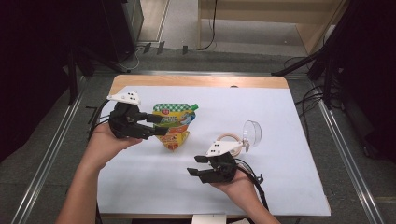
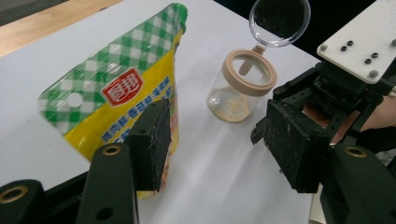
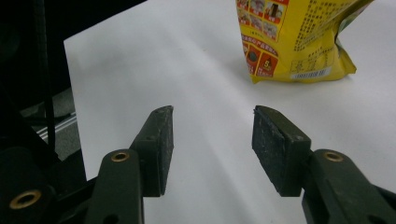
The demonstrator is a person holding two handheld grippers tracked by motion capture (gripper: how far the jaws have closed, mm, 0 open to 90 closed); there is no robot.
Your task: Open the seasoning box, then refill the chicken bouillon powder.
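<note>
A yellow pouch (image 1: 173, 125) with a green-checked top and green spout stands on the white mat (image 1: 280, 163). My left gripper (image 1: 160, 125) is at the pouch's left side, jaws open; in the left gripper view the gripper (image 2: 219, 140) has one pad in front of the pouch (image 2: 121, 88) and bare mat between its jaws. A clear jar (image 1: 230, 139) with a beige rim stands right of the pouch, its clear lid (image 1: 252, 132) flipped open; some pale powder lies in the jar (image 2: 239, 91). My right gripper (image 1: 192, 165) is in front of the jar, open and empty, with its jaws (image 3: 212, 144) facing the pouch (image 3: 294, 37).
The mat covers most of a wooden table (image 1: 201, 80). Metal rails run along the floor on both sides, and dark stands and cables sit beyond the table's far corners. In the left gripper view, my right gripper (image 2: 350, 79) sits close by on the right.
</note>
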